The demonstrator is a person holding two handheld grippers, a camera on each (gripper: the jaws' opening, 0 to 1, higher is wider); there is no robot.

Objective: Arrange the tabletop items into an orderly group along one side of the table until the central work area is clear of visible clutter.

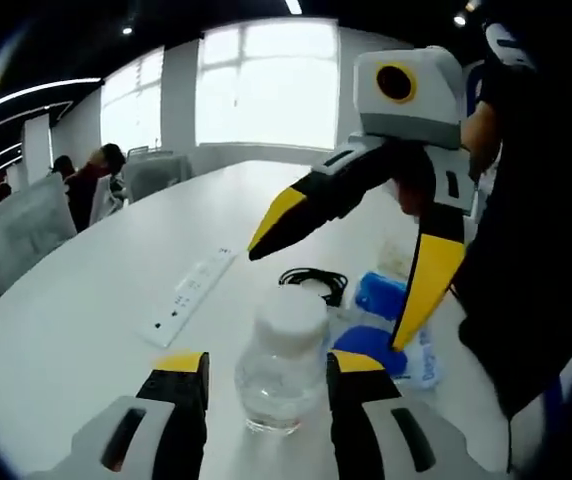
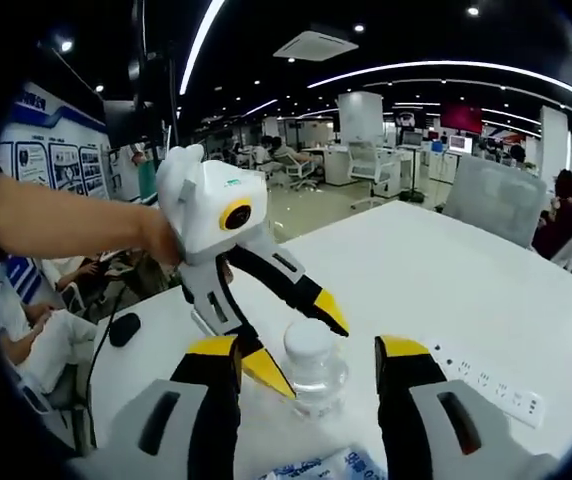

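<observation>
- My left gripper (image 1: 266,385) has its jaws spread either side of the clear bottle (image 1: 284,365), not touching.
- My right gripper (image 2: 306,365) — jaws spread too — faces that bottle (image 2: 314,365).
- Power strip (image 1: 188,293), black cable (image 1: 314,280) and blue packets (image 1: 381,300) lie beyond it, toward the surface (image 1: 86,300) edge.

Bright daylight pours through the window (image 1: 266,85) at the top centre of the left gripper view, blowing it out to white and washing the table (image 1: 106,300) pale. In the right gripper view, ceiling light strips (image 2: 446,68) glow overhead. Fisheye bending curves both frames' edges; near parts look soft, and shadows stay faint.
</observation>
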